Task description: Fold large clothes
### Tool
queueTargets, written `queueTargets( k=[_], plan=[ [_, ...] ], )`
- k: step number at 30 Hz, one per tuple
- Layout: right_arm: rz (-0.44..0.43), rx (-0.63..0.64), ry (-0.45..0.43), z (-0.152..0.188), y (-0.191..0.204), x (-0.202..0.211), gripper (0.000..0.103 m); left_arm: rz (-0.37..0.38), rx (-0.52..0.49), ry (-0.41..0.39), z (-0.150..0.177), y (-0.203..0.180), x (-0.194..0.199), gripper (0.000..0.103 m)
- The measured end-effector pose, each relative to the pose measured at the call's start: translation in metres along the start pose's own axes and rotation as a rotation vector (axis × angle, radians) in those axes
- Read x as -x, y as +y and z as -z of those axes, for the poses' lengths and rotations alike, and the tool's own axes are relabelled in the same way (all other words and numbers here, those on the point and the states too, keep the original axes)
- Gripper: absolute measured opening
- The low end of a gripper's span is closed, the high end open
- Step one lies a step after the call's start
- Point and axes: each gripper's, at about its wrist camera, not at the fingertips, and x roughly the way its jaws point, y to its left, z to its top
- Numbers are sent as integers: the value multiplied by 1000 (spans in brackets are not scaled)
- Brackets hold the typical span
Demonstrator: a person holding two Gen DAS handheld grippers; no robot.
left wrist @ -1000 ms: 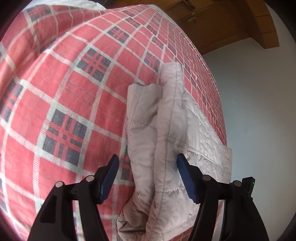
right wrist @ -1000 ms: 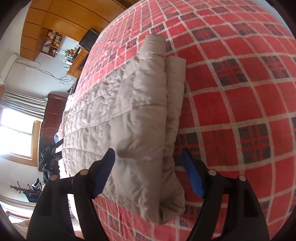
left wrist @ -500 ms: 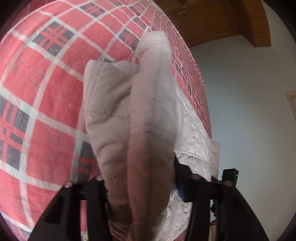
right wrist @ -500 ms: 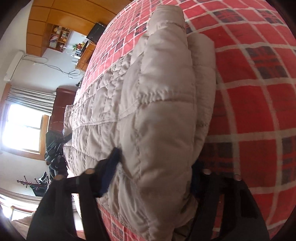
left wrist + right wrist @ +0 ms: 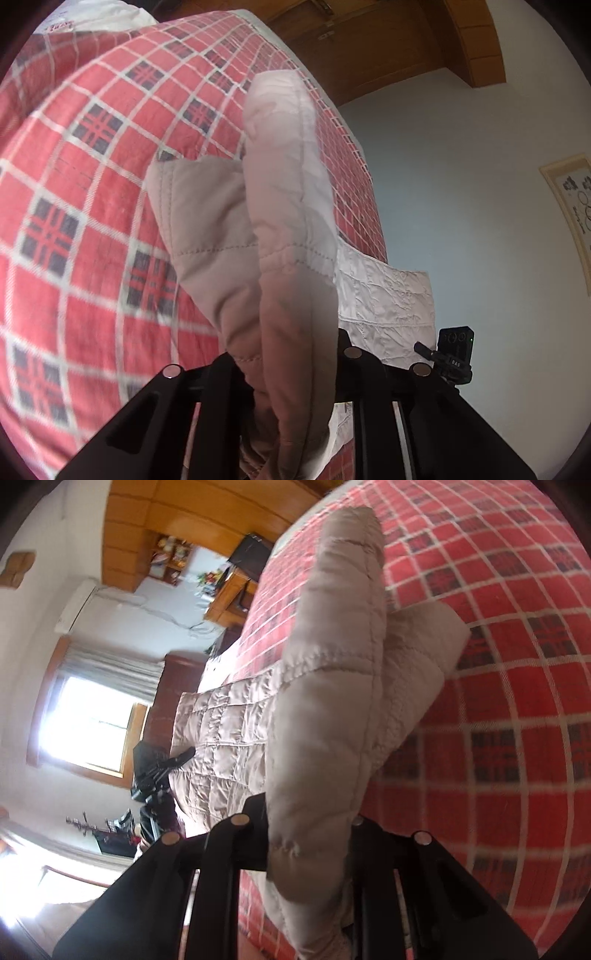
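Red plaid bedspread [image 5: 74,206] underneath, both grippers, left gripper [image 5: 288,373] and right gripper [image 5: 306,834], open a second ago, now clamp the folded beige quilted jacket [image 5: 332,686] ends, lifting it off for the next fold.

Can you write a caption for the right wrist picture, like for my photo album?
Right gripper clamped on a puffy beige quilted jacket over a red plaid bedspread.

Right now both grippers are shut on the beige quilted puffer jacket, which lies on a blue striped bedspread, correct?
Not quite: the bedspread is a red plaid bedspread, not blue striped, as both wrist views show. The rest holds: the left gripper and the right gripper are each shut on the beige quilted puffer jacket.
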Motion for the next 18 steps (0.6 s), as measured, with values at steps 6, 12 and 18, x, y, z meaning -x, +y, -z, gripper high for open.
queueTargets(
  k=[6,12,18],
  plan=[
    [-30,15,47,46,28,10,16,-21,21,6,44,3,54,16],
    [-15,17,89,88,34,6,16,-64,39,8,78,28,78,17],
    [51,-36,141,96,15,-13,17,-129,59,33,103,67,62,19]
  ],
)
